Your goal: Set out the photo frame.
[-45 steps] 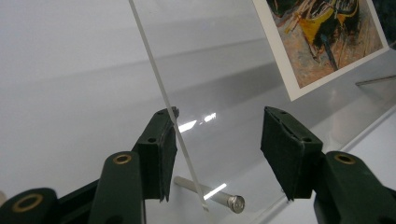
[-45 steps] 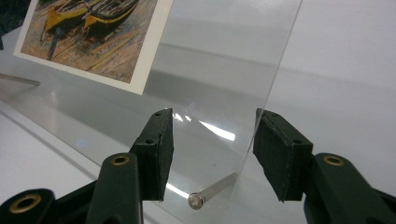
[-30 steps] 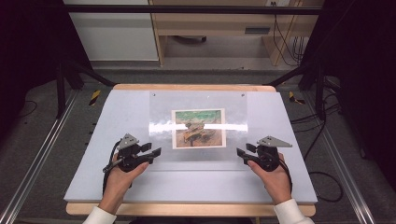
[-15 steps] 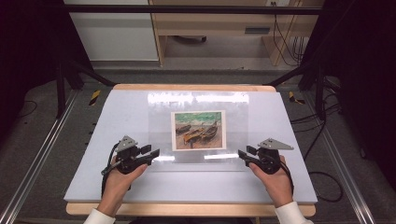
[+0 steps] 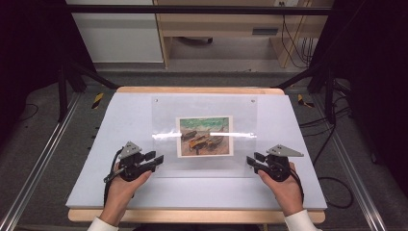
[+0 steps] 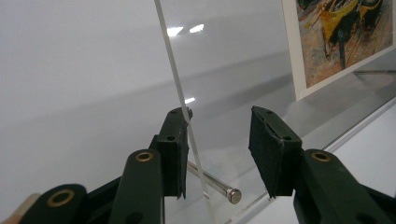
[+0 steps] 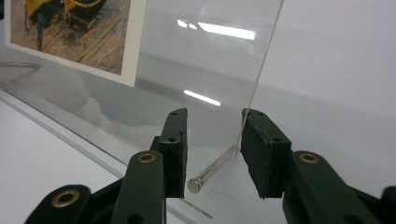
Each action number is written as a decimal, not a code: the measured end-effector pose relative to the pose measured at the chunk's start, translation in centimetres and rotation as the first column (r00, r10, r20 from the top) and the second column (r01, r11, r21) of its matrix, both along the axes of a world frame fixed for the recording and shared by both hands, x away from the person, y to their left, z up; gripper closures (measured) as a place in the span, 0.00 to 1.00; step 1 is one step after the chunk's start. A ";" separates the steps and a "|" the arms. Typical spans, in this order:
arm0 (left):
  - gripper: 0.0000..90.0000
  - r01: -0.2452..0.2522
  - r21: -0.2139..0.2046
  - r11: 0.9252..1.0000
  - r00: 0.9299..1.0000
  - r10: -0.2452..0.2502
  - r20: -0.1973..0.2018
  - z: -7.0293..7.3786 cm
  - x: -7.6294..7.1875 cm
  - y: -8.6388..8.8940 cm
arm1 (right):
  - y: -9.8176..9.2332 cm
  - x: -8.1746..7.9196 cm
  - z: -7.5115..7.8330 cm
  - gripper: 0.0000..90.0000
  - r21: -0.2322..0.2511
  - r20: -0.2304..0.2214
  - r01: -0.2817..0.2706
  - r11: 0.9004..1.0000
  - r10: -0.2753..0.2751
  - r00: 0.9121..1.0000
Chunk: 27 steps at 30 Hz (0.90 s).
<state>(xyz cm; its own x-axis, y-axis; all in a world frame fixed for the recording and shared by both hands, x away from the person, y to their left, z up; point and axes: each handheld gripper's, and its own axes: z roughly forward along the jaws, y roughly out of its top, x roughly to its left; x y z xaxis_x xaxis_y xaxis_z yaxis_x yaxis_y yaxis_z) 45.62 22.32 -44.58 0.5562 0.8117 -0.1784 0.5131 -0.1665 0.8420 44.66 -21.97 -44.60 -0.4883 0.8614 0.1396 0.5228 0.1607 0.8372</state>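
Two clear acrylic panels w/ a boat print sandwiched are seen mid-table. Left gripper & right gripper are held open, each astride a near corner by a metal standoff pin. Panel is judged stiff, slick, scratch-prone; edges are best pinched.

A: What sits between the tongs?
B: The right gripper stands with its jaws apart, a silver pin lying in the gap, its round end toward the camera.
A: And the clear sheet?
B: Its edge meets the right-hand pad. Beyond the left jaw a painted picture lies under it on the white table
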 end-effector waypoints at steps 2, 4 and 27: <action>0.64 -0.001 0.002 1.000 1.000 0.001 0.000 0.0 -0.1 0.0 | 0.0 -0.1 0.0 0.70 0.000 0.000 0.002 1.000 -0.002 1.000; 0.65 -0.001 0.001 1.000 1.000 0.001 -0.001 0.0 -0.2 0.0 | -0.1 -0.2 -0.1 0.71 0.000 0.000 0.002 1.000 -0.002 1.000; 0.69 0.007 0.027 1.000 1.000 -0.006 -0.004 -0.1 -0.9 0.0 | -0.3 -1.0 -0.3 0.74 -0.006 -0.013 -0.005 1.000 0.005 1.000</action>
<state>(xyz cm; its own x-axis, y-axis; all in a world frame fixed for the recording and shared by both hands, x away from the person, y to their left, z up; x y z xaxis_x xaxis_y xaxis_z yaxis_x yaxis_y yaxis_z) 44.70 22.32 -44.66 0.5607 0.8126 -0.1590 0.5156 -0.1924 0.8349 43.64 -22.25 -44.88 -0.4907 0.8598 0.1408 0.5329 0.1683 0.8293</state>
